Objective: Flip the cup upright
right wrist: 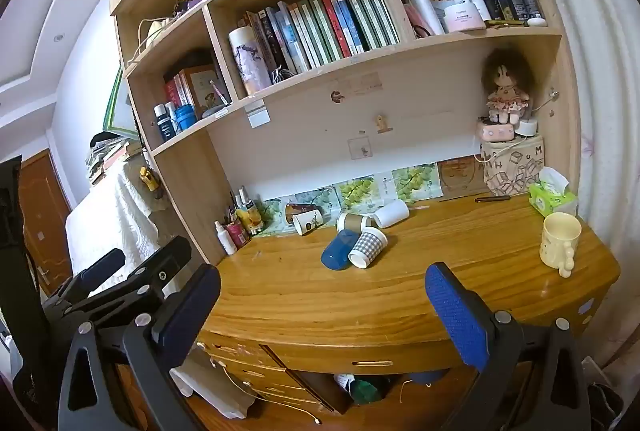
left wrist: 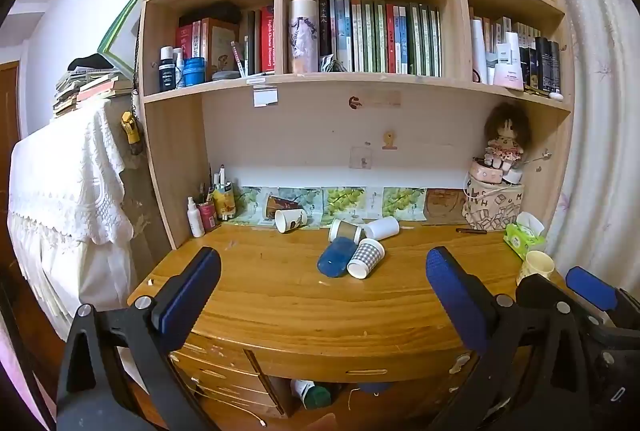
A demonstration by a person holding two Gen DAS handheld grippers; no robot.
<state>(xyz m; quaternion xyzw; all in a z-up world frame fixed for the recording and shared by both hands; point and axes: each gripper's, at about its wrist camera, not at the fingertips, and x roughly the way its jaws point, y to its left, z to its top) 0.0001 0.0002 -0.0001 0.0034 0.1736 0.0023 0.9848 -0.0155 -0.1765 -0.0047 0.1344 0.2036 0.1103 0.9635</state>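
Several cups lie tipped on their sides near the far middle of the wooden desk (left wrist: 280, 295): a checked cup (left wrist: 366, 258) with its mouth toward the near edge, touching a blue cup (left wrist: 336, 256) on its left, and behind them a brown-banded cup (left wrist: 345, 230), a white cup (left wrist: 382, 228) and, farther left, a printed cup (left wrist: 291, 220). Which one is meant I cannot tell; the checked one lies nearest. A cream mug (right wrist: 560, 243) already stands upright at the right. Both tools hang back at the near edge with jaws wide and empty, the left gripper (left wrist: 324, 283) and right gripper (right wrist: 322, 295), probably lining up an approach.
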